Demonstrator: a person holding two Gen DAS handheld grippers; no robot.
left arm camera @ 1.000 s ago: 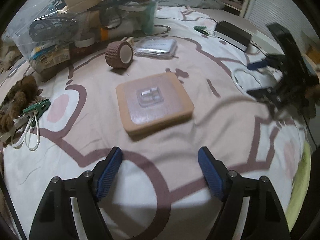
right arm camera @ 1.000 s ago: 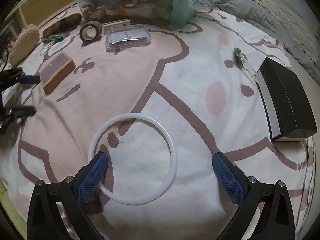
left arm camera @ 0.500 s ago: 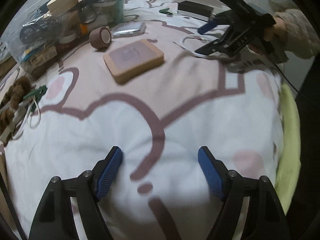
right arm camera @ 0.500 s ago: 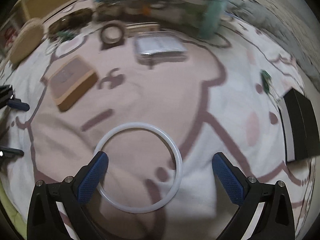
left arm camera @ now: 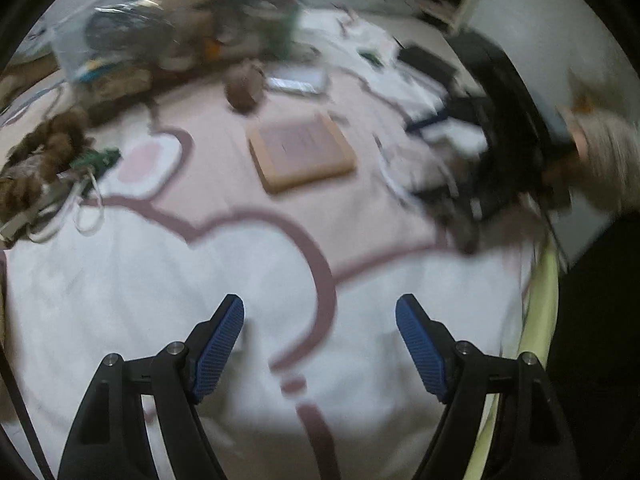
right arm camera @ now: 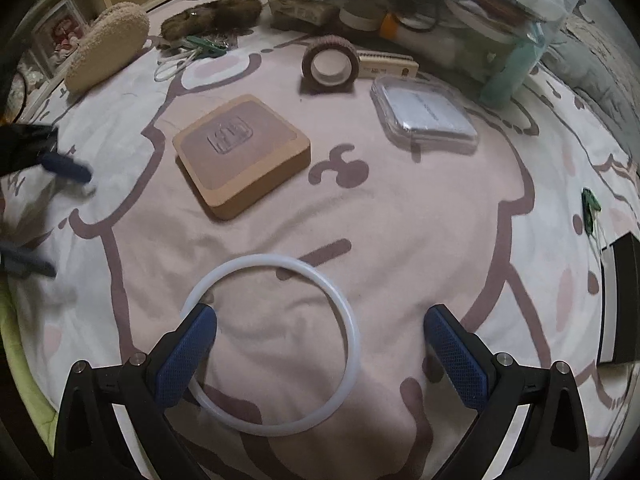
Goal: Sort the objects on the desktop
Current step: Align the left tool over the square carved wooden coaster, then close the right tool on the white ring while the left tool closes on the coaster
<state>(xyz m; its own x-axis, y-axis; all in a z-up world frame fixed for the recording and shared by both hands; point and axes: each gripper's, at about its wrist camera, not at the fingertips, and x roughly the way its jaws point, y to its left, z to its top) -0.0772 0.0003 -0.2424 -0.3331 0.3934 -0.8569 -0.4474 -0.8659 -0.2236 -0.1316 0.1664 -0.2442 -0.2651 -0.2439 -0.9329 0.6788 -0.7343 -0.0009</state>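
Observation:
A white ring point(right arm camera: 352, 332) lies on the patterned bedsheet under my right gripper point(right arm camera: 320, 344). The ring's left arc passes behind the left finger point(right arm camera: 186, 354). The jaws stand wide, and no pad presses on the ring. Beyond it lie a tan square box point(right arm camera: 242, 156), a brown tape roll point(right arm camera: 330, 62) and a clear plastic case point(right arm camera: 426, 114). My left gripper point(left arm camera: 320, 332) hangs open over bare white sheet with nothing between its fingers. The tan box point(left arm camera: 302, 152) is well ahead of it. That view is blurred.
A stuffed plastic bag point(right arm camera: 440, 8) lines the far side, with a fur piece point(right arm camera: 212, 16) and a beige slipper point(right arm camera: 108, 50) to its left. A green clip with white loops point(right arm camera: 200, 46) lies nearby. A black box point(right arm camera: 620, 300) sits right. The bed's yellow-green edge point(left arm camera: 536, 360) is close.
Both grippers have shifted across the bed. The white ring has kept its place at the right gripper's left finger while the sheet pattern slid past. The tan box now lies farther from the left gripper.

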